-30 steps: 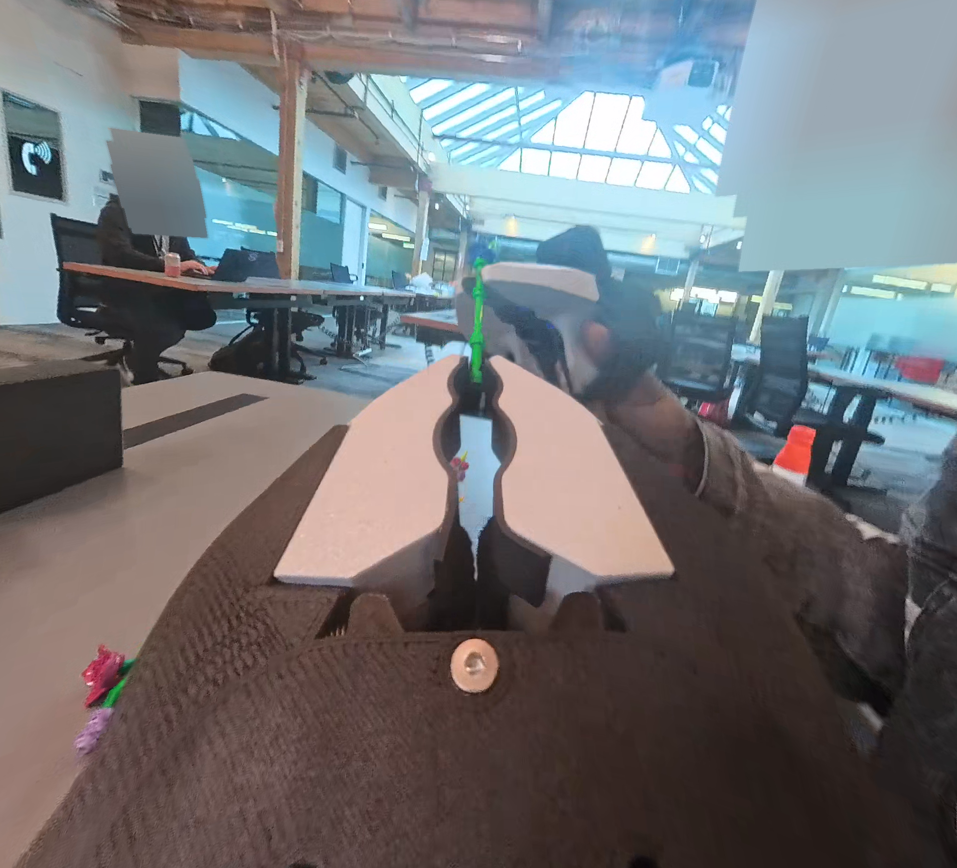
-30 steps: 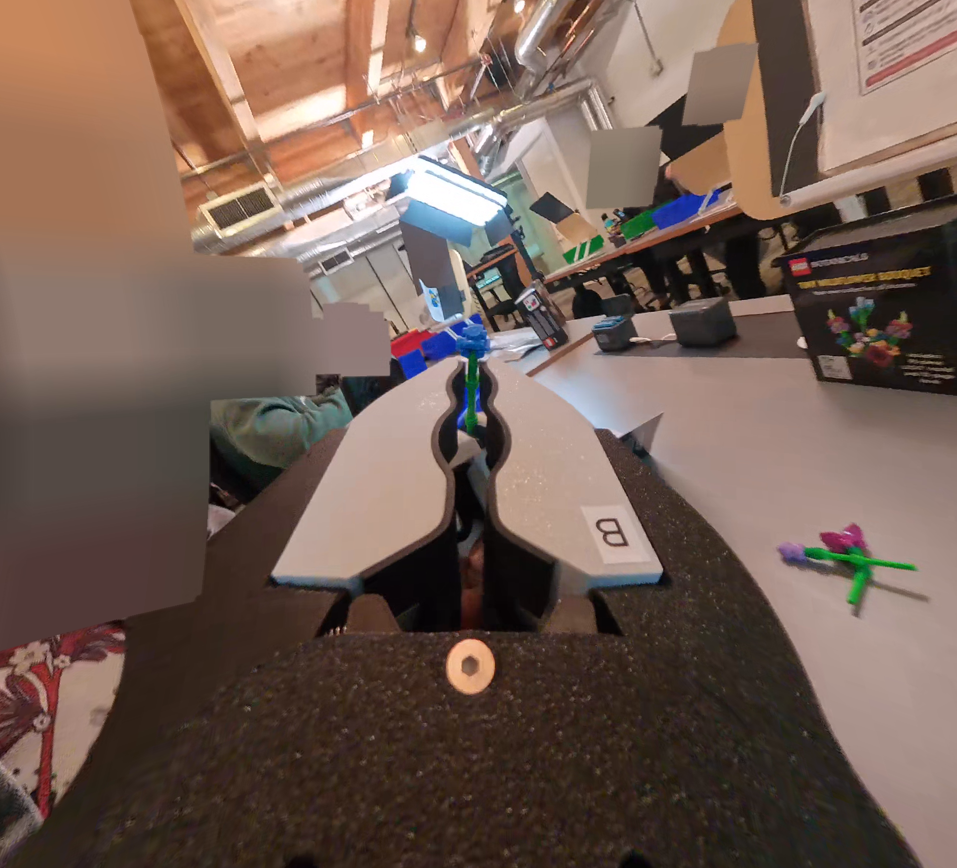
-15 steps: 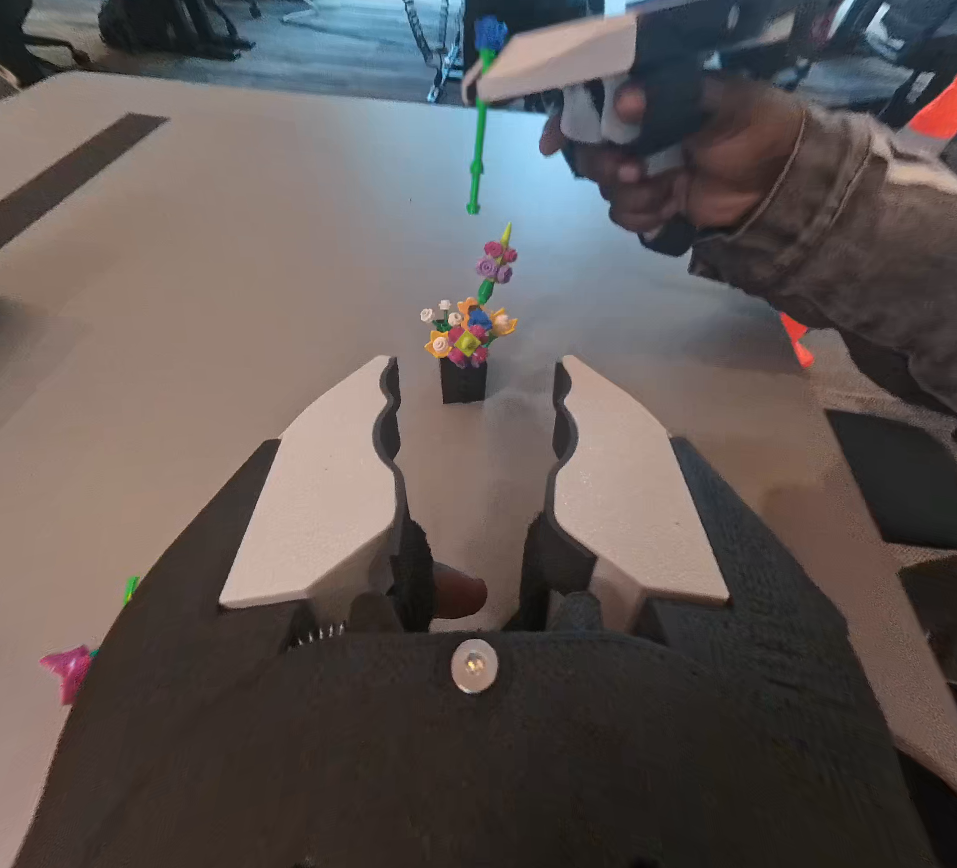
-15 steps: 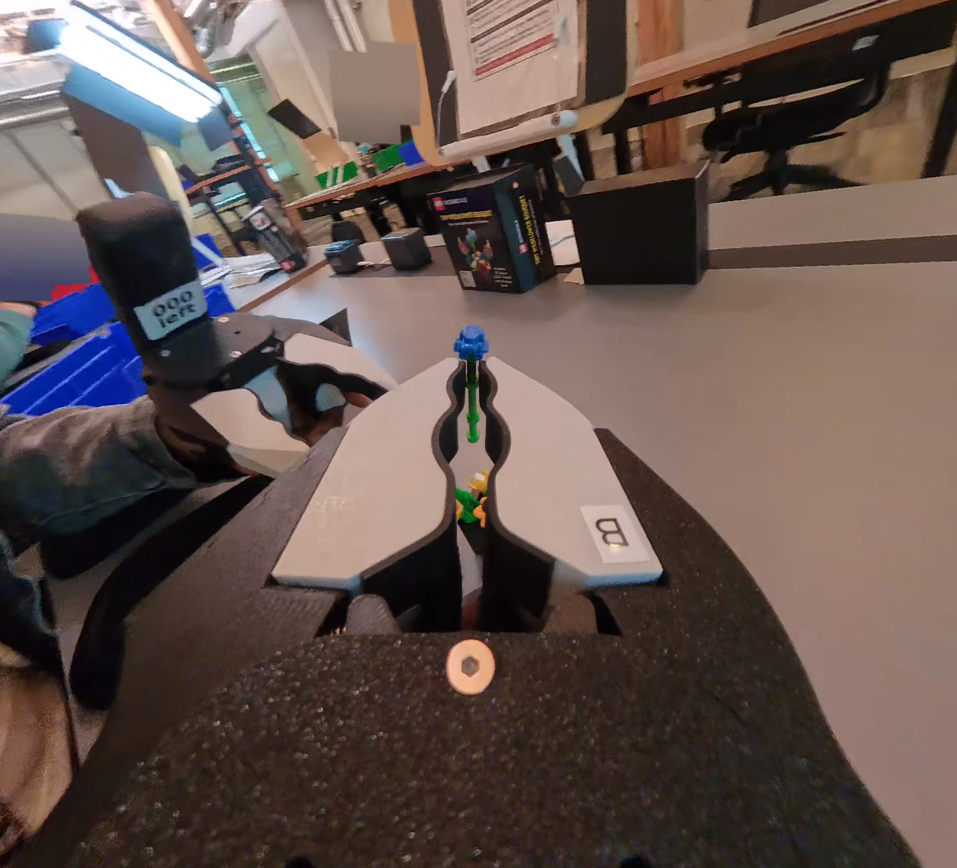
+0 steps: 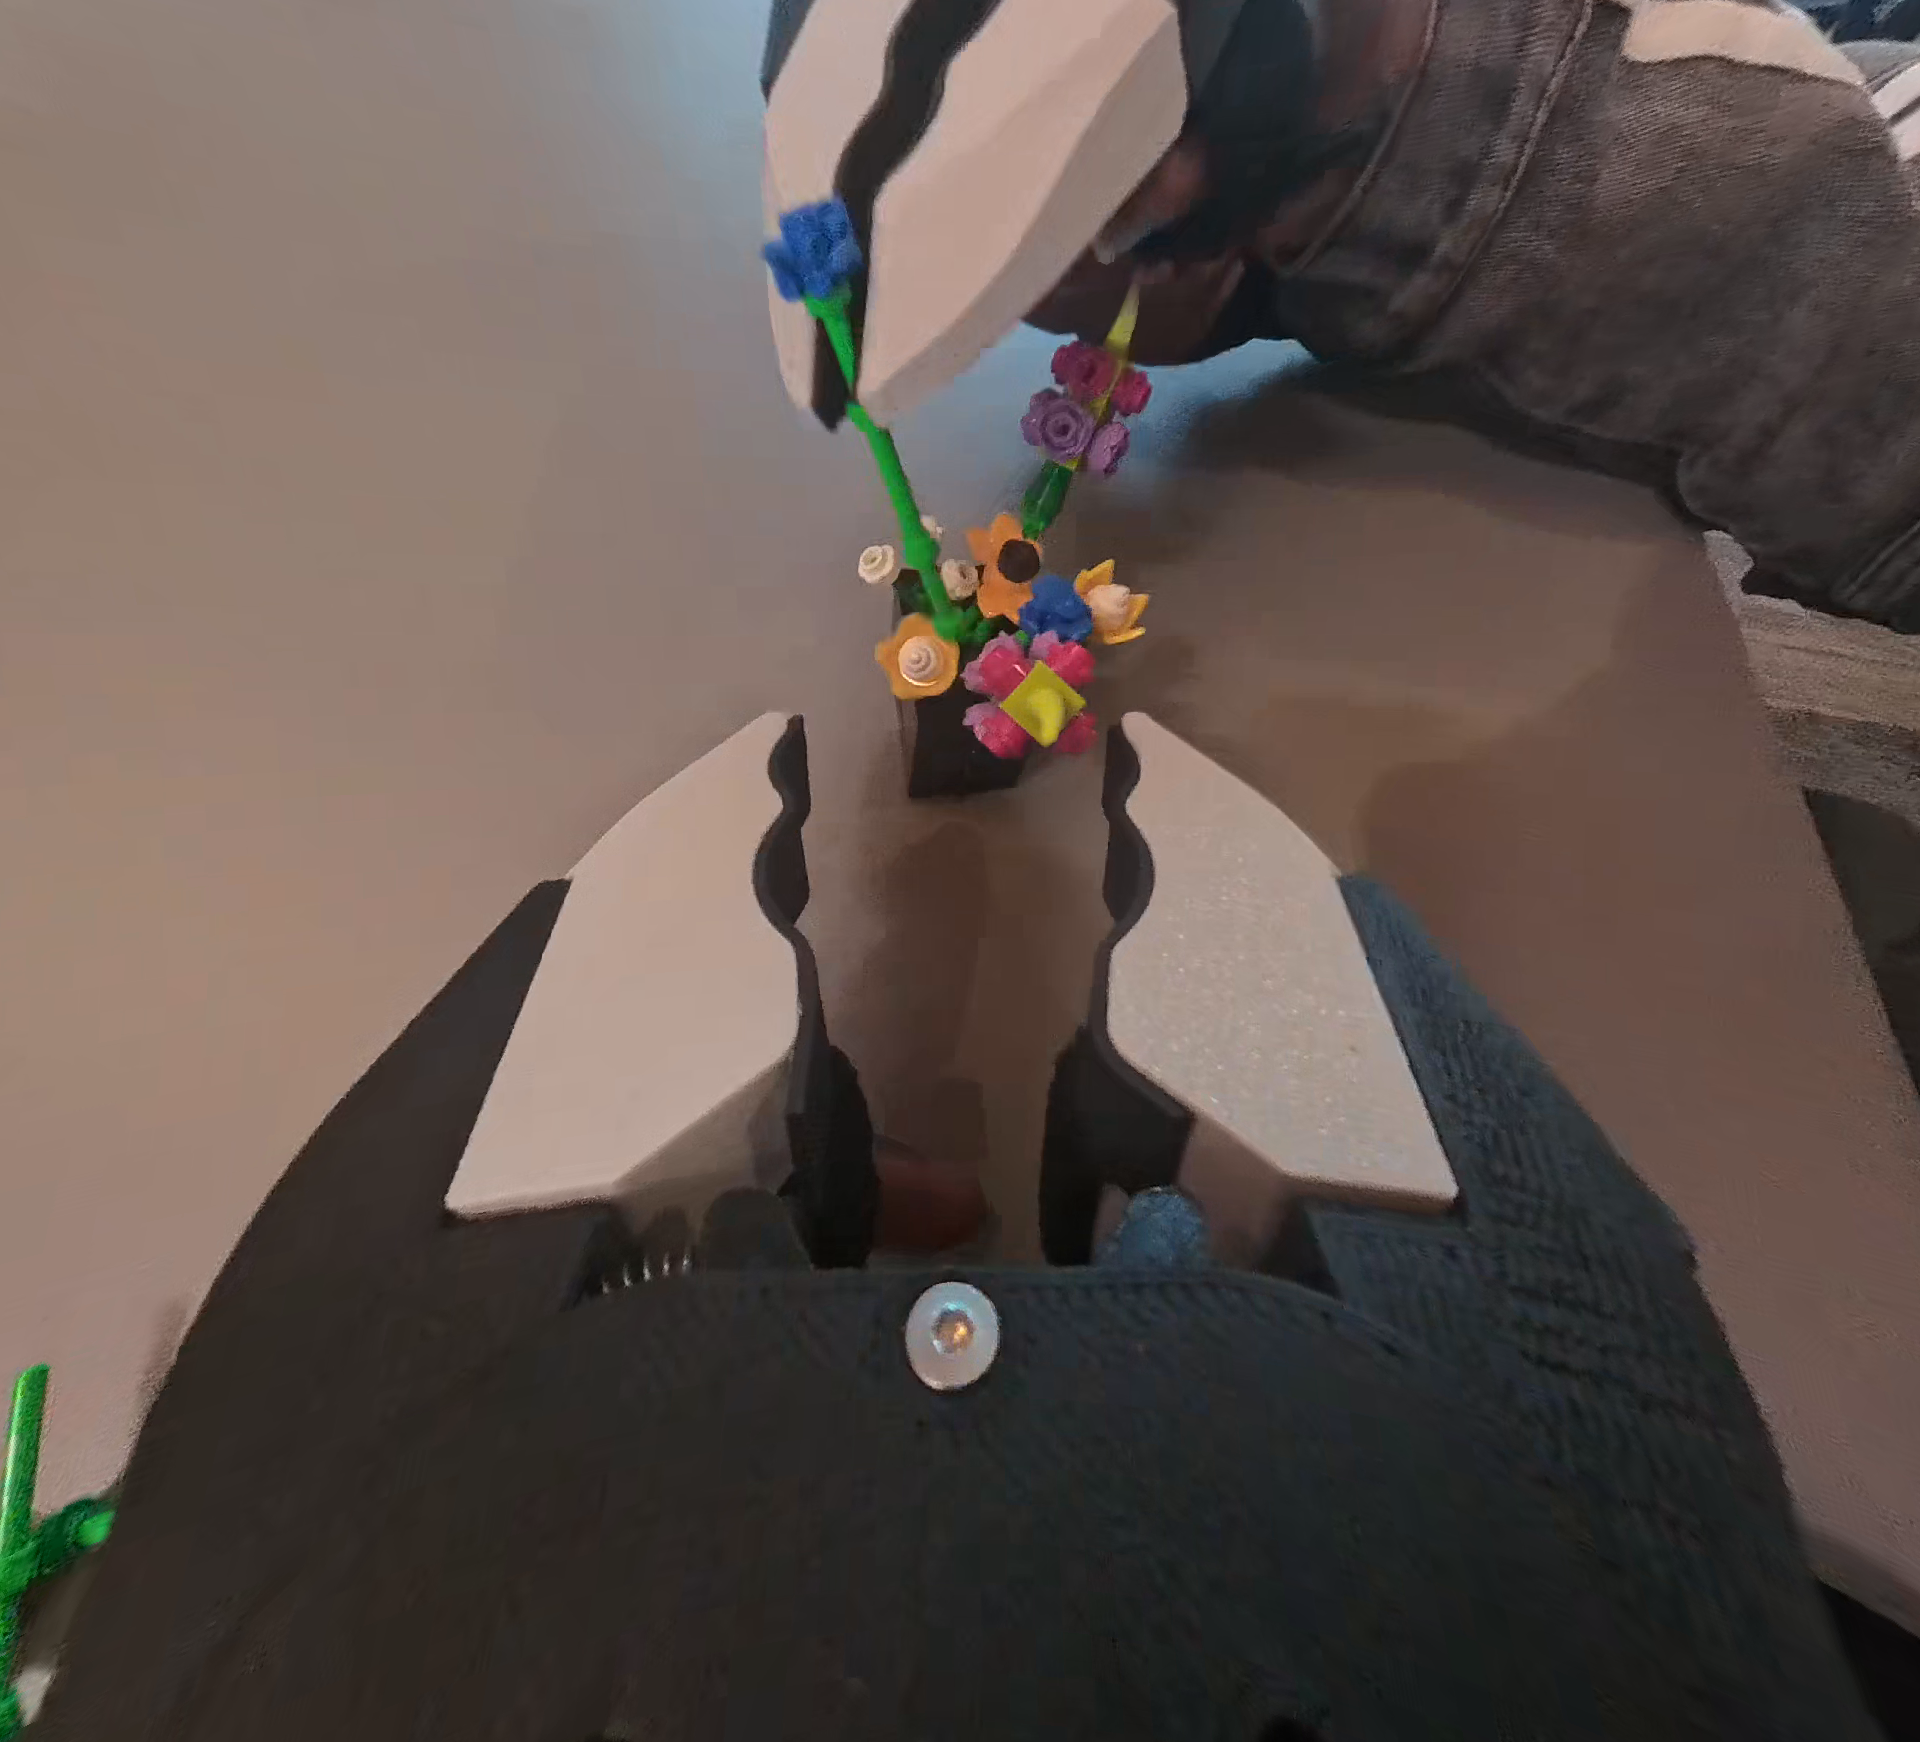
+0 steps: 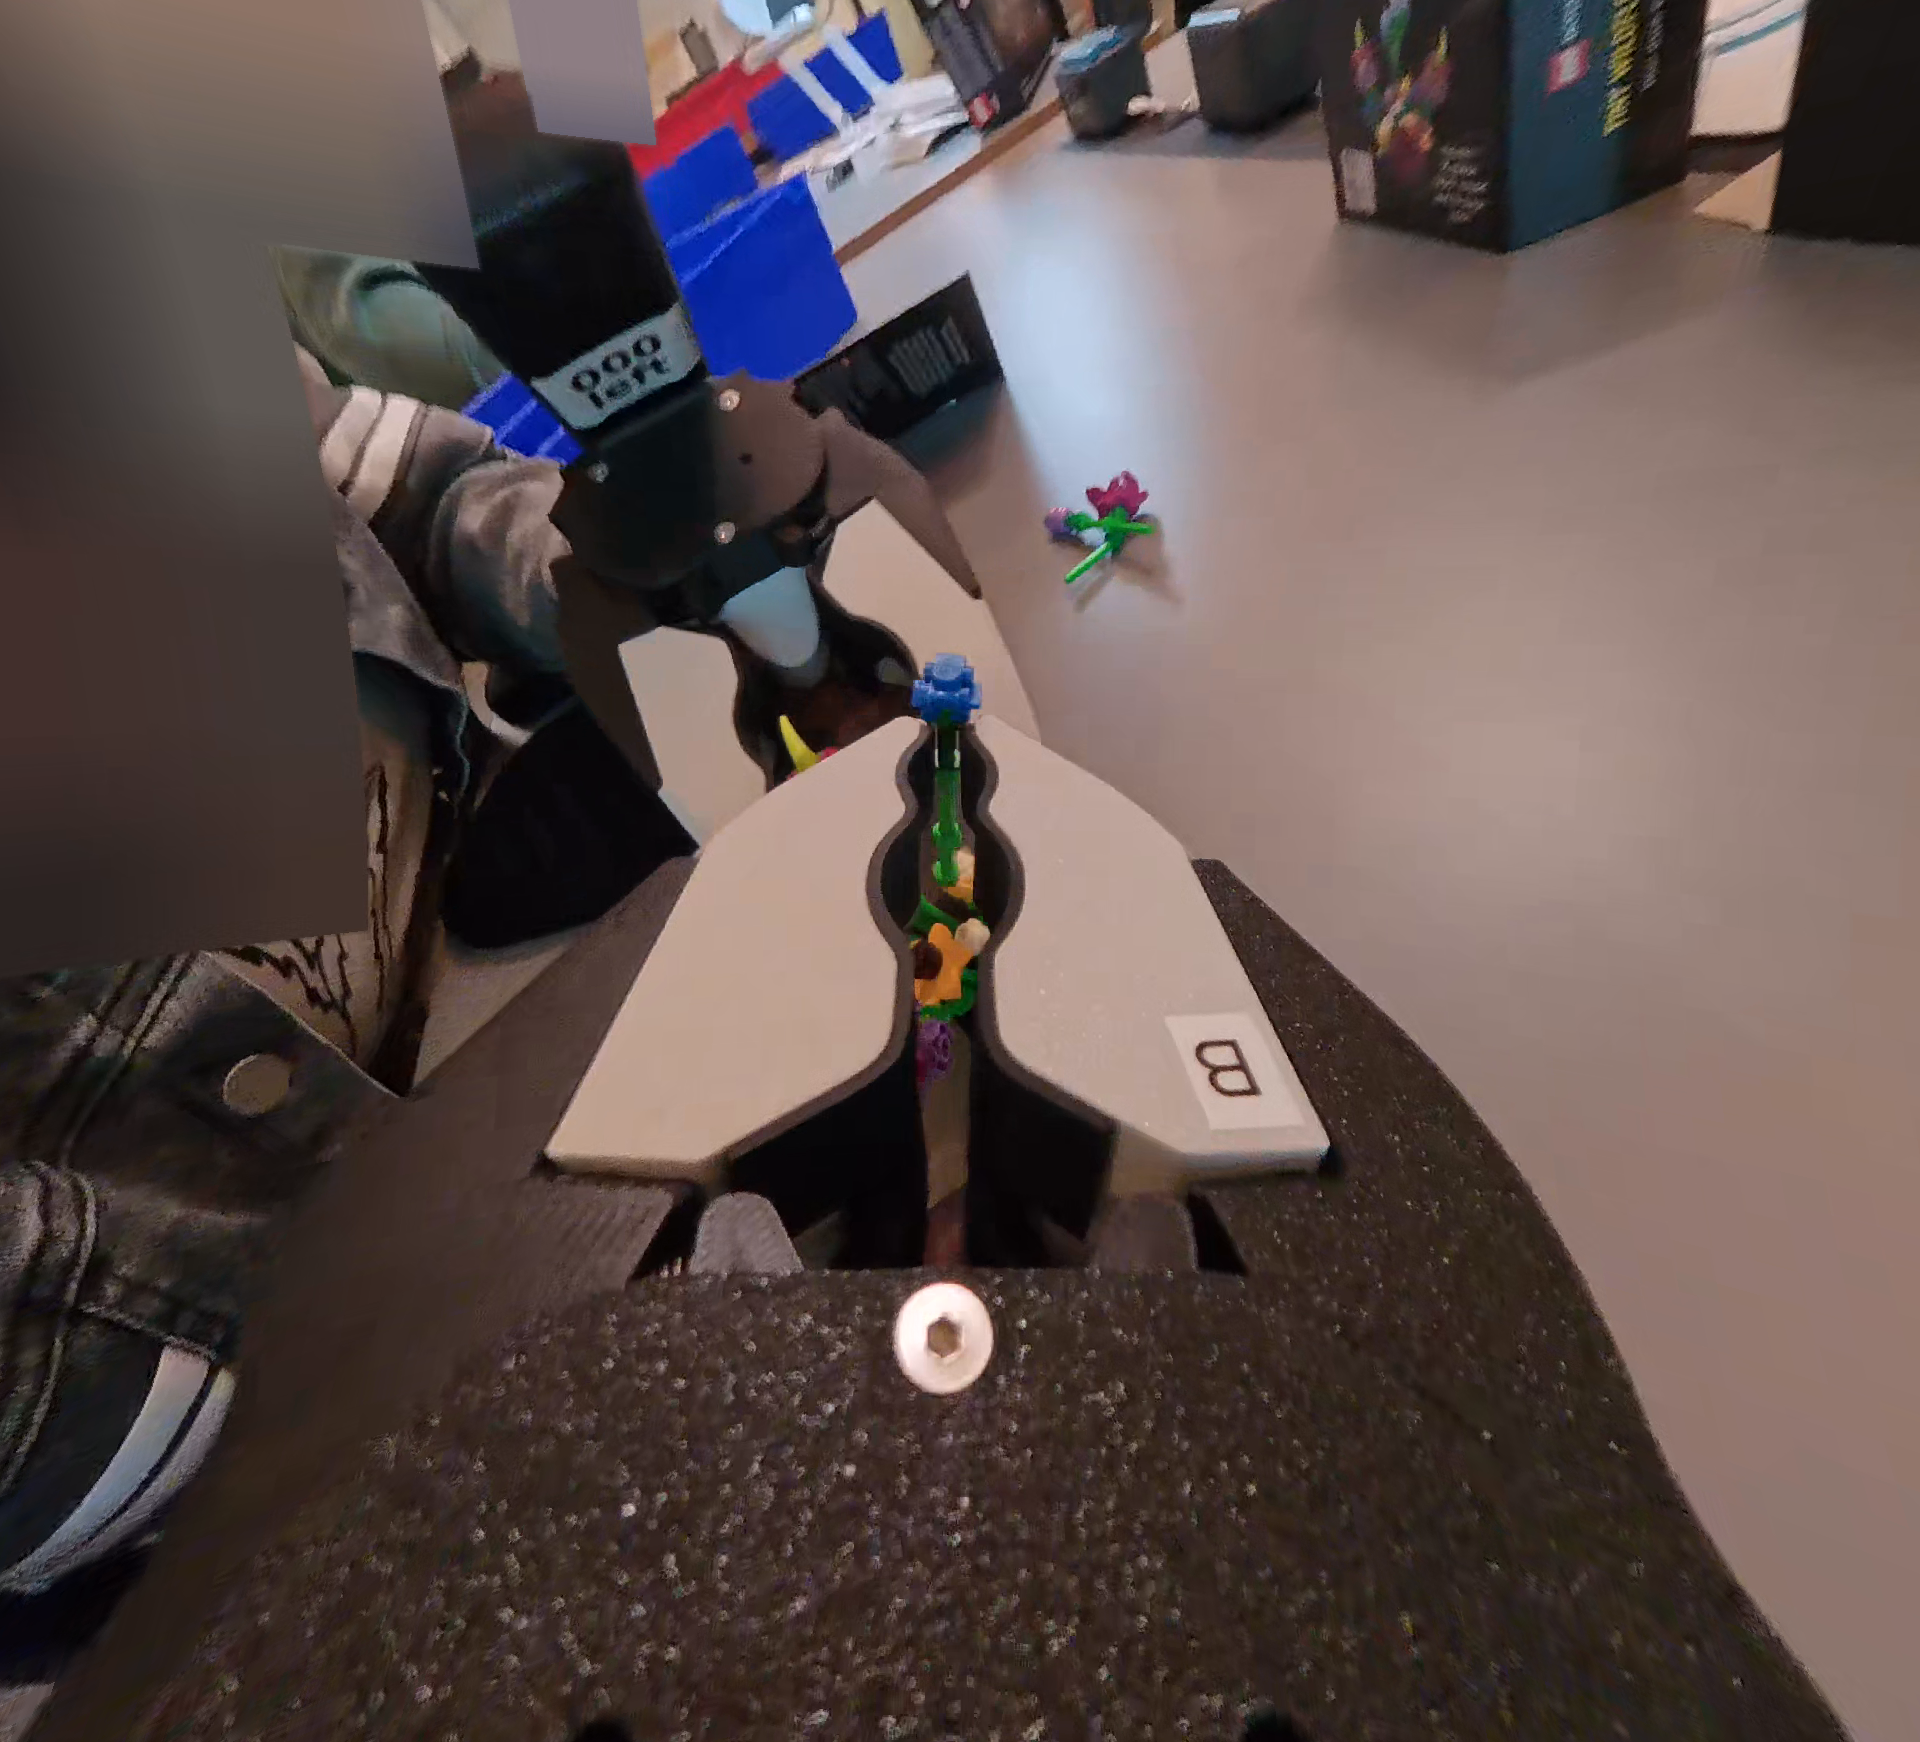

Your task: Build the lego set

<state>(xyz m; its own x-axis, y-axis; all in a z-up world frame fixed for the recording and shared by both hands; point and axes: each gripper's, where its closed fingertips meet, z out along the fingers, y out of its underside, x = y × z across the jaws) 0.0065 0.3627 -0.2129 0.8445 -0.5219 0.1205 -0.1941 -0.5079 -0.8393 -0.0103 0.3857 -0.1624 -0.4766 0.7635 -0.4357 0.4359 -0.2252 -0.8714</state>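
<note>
A lego bouquet in a black vase (image 5: 961, 752) stands on the grey table (image 5: 364, 445). My left gripper (image 5: 956, 736) is open and empty. Its fingertips sit just short of the vase on either side and do not touch it. My right gripper (image 5: 844, 404) comes in from above, shut on the green stem (image 5: 894, 477) of a blue flower (image 5: 816, 248). The stem's foot reaches in among the bouquet's flowers. In the right wrist view, my right gripper (image 6: 948, 736) pinches the stem under the blue flower (image 6: 945, 690). The bouquet (image 6: 943, 960) shows through the slot between the fingers.
Loose pink and purple flowers on green stems (image 6: 1107, 523) lie on the table to the right. A dark lego box (image 6: 1455, 30) stands at the far edge, with blue bins (image 6: 758, 269) beyond. A green stem (image 5: 21, 1505) lies at the lower left. A sleeved arm (image 5: 1558, 186) crosses the upper right.
A second ago both grippers pinched the blue flower's stem in the air. My left gripper let go and opened. Both tipped down, and the right carried the stem to the bouquet.
</note>
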